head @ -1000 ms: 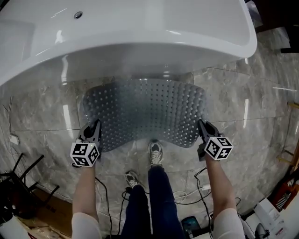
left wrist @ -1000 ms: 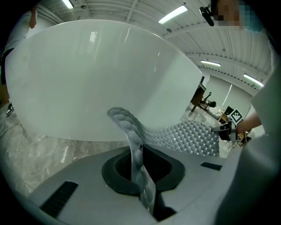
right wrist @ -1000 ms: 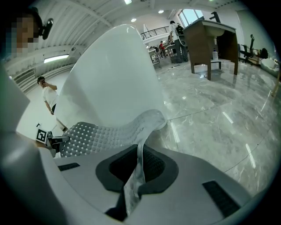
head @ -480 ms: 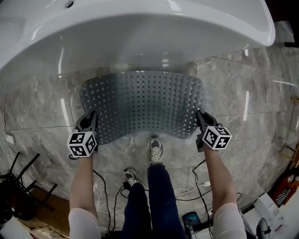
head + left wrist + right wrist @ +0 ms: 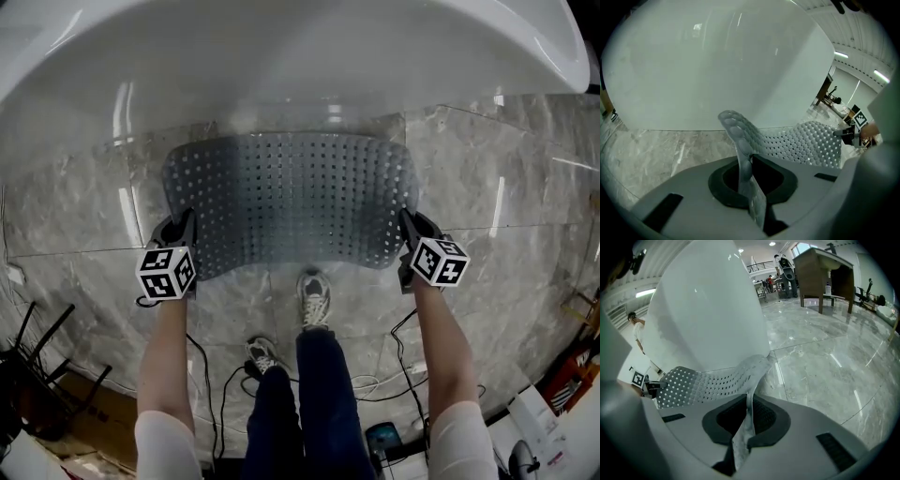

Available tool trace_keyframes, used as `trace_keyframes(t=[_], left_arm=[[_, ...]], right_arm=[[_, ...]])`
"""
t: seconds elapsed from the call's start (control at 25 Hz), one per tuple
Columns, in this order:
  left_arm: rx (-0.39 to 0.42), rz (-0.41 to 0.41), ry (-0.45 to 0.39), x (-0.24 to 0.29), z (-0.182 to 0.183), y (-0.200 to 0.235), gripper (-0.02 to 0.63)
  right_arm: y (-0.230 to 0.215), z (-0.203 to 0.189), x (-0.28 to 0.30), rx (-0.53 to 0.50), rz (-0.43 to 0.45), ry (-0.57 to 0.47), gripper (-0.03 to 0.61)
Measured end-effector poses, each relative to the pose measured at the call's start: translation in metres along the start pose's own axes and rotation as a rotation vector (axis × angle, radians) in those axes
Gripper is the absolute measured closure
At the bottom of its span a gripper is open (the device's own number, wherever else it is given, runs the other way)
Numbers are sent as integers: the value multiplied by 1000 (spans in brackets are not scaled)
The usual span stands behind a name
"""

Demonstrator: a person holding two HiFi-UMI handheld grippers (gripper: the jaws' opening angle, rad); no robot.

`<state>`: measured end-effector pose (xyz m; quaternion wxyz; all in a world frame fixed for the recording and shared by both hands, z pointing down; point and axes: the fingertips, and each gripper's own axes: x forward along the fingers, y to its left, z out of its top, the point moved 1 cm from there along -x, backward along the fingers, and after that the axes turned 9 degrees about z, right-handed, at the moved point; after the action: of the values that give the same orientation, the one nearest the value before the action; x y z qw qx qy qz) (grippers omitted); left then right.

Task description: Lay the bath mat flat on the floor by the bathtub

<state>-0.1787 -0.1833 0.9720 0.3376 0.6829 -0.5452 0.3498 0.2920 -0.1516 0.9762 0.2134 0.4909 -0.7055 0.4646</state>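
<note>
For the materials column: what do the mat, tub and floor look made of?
Mat: soft translucent grey rubber or plastic, perforated; it bends between its held corners. Tub: glossy white, probably acrylic or enamel; sharp highlights. Floor: polished grey veined stone or stone-look tile; seams and glare.

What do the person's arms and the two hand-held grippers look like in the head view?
The left hand-held gripper and the right hand-held gripper each have a dark body that narrows into two slim jaws. Each carries a white cube printed with black square markers. The forearms are bare, and white short sleeves cover the upper arms.
</note>
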Motion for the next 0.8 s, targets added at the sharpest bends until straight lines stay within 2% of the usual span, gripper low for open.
trace_keyframes(t=[0.2, 0.8], left_arm=[[21, 41, 22, 16, -7, 7, 571], [10, 147, 106, 60, -32, 38, 571]], right_arm=[[-15, -7, 12, 8, -30, 14, 537], [-56, -23, 47, -41, -154, 66, 537]])
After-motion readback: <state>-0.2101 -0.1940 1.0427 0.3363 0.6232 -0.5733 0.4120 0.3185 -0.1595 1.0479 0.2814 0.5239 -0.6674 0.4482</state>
